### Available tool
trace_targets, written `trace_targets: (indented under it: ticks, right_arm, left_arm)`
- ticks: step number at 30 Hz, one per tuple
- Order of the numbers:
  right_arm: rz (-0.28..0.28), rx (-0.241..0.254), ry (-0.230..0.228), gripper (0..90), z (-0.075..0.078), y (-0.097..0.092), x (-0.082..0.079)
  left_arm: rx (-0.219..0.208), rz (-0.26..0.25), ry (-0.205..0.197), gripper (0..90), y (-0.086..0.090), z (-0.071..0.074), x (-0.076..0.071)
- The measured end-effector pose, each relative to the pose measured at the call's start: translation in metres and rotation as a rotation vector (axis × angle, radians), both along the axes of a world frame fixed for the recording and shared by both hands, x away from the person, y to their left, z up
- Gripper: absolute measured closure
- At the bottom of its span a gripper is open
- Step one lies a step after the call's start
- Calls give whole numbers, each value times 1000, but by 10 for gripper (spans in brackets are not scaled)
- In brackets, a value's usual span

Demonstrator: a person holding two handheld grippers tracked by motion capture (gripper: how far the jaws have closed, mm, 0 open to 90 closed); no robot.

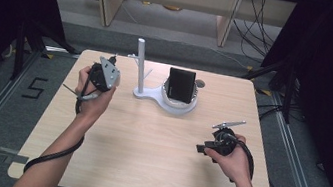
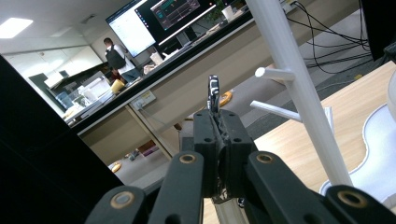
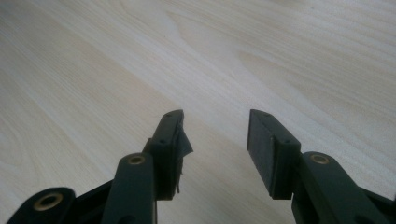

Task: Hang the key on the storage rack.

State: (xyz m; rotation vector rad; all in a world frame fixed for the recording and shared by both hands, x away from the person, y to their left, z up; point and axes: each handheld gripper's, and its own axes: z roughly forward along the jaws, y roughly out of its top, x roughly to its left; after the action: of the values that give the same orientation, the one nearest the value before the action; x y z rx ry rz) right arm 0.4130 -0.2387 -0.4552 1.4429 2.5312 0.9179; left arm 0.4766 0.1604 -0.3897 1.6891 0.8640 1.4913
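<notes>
My left gripper (image 1: 113, 61) is held up over the table's far left, just left of a white peg stand (image 1: 140, 64). In the left gripper view its jaws (image 2: 219, 119) are shut on a small shiny metal piece (image 2: 213, 91) that sticks up past the tips. The stand's pole (image 2: 299, 88) rises close on the right, with two short pegs pointing towards the gripper. The stand's base widens into a round white dish (image 1: 177, 108) that holds an upright black box (image 1: 180, 85). My right gripper (image 1: 201, 148) rests low at the near right, open (image 3: 215, 128), with bare wood between its pads.
The light wooden table (image 1: 146, 146) has bare room in its middle and front. A small round grommet (image 1: 200, 83) sits behind the dish. Black cables trail from both grippers along the forearms. Desks, monitors and a person stand far beyond the table in the left gripper view.
</notes>
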Motion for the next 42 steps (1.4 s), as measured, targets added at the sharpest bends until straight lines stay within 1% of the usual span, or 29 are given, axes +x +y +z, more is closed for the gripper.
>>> trace_targets:
  ticks: [1, 2, 3, 8, 9, 14, 18, 19, 20, 21, 22, 23, 24, 25, 26, 31, 33, 34, 35, 36, 37, 38, 39, 40, 42]
  right_arm:
    - [0, -2, 0, 569, 0, 0, 0]
    - [13, 0, -16, 569, -1, -1, 1]
    - [-2, 1, 6, 569, 0, 0, 0]
    - [0, 3, 9, 568, 1, 0, -1]
    - [17, 1, -19, 568, -1, -1, 1]
    - [15, 5, -14, 569, 0, 0, 0]
    - [17, 5, -13, 568, -1, 0, 0]
    - [7, 27, -17, 569, -2, 1, 0]
    - [13, 17, -22, 568, -2, 0, 1]
    - [12, 4, -4, 568, -1, 0, 0]
    - [23, 1, -8, 568, -1, -1, 1]
    - [14, -1, 3, 568, 0, 0, 0]
    - [14, -1, 3, 568, 0, 0, 0]
    - [22, 1, -8, 568, -1, 0, 1]
    - [17, 19, -22, 568, -2, 0, 1]
    - [16, 19, -23, 568, -2, 0, 0]
    - [12, 2, 0, 568, 0, 0, 0]
    - [15, 6, -4, 568, -1, 0, 0]
    - [5, 7, 14, 568, 0, 1, -1]
    - [8, 6, 13, 567, 0, 1, -1]
    - [15, 3, 2, 568, -1, 1, 0]
    - [12, -1, 16, 568, -1, 1, 0]
    - [11, 0, 15, 568, -1, 1, 0]
    - [14, 0, 19, 568, -1, 1, 0]
    - [12, -3, 13, 568, -1, 1, 0]
  left_arm:
    - [-2, -1, -2, 868, -1, 0, 0]
    - [0, 0, -4, 867, -1, 0, 1]
    - [0, 0, -6, 867, -2, 1, 1]
    - [4, 0, -17, 867, -5, 2, 3]
    - [9, 0, -17, 867, -5, 2, 3]
    - [20, 5, -40, 867, -10, 4, 5]
    - [29, 7, -46, 867, -14, 5, 7]
    - [29, 6, -45, 867, -15, 6, 7]
    - [29, 5, -46, 867, -16, 5, 8]
    - [34, 4, -46, 867, -17, 6, 9]
    - [35, 4, -47, 867, -18, 5, 9]
    - [37, 4, -46, 867, -19, 5, 9]
    - [37, 4, -47, 867, -19, 4, 10]
    - [40, 6, -47, 867, -20, 3, 10]
    - [45, 6, -43, 867, -20, 3, 11]
    - [50, 12, -34, 867, -21, 0, 13]
    - [57, 14, -34, 867, -21, -1, 14]
    - [55, 14, -34, 867, -22, -2, 15]
    - [58, 14, -28, 867, -23, -3, 15]
    - [61, 15, -29, 867, -23, -3, 15]
    - [62, 15, -29, 867, -24, -4, 16]
    - [63, 13, -29, 867, -25, -4, 16]
    - [55, 13, -29, 867, -26, -5, 17]
    - [63, 13, -29, 867, -27, -5, 17]
    - [66, 14, -31, 867, -28, -5, 18]
